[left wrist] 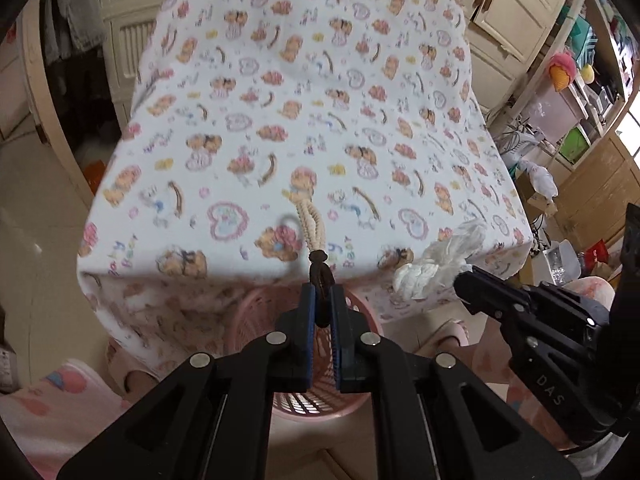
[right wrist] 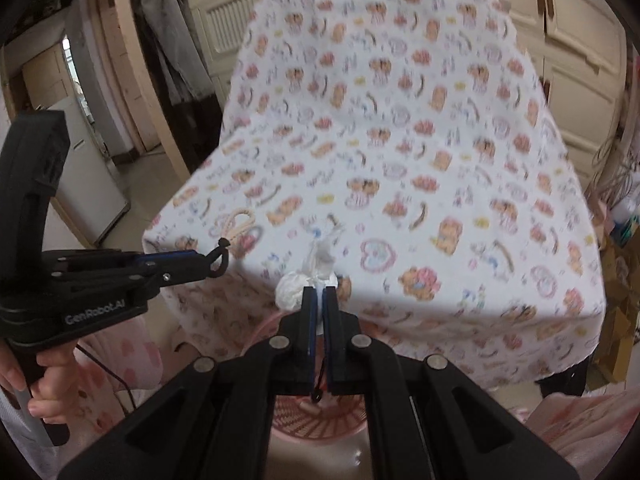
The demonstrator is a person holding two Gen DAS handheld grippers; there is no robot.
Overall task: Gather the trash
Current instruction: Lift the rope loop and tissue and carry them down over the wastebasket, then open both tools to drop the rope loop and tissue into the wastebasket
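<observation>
patterned tablecloth [left wrist: 280, 120], braided cord [left wrist: 310, 224], crumpled tissue [right wrist: 294, 290], pink mesh basket [left wrist: 256, 312]

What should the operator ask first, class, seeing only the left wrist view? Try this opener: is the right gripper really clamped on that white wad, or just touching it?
Observer: Clamped. In the right wrist view, the right gripper has its jaws nearly together, with the white wad pinched at the tips.
Operator: Is it over the bin?
Observer: Yes. The pink basket shows directly below the right gripper's fingers, at the foot of the cloth-covered table.
</observation>
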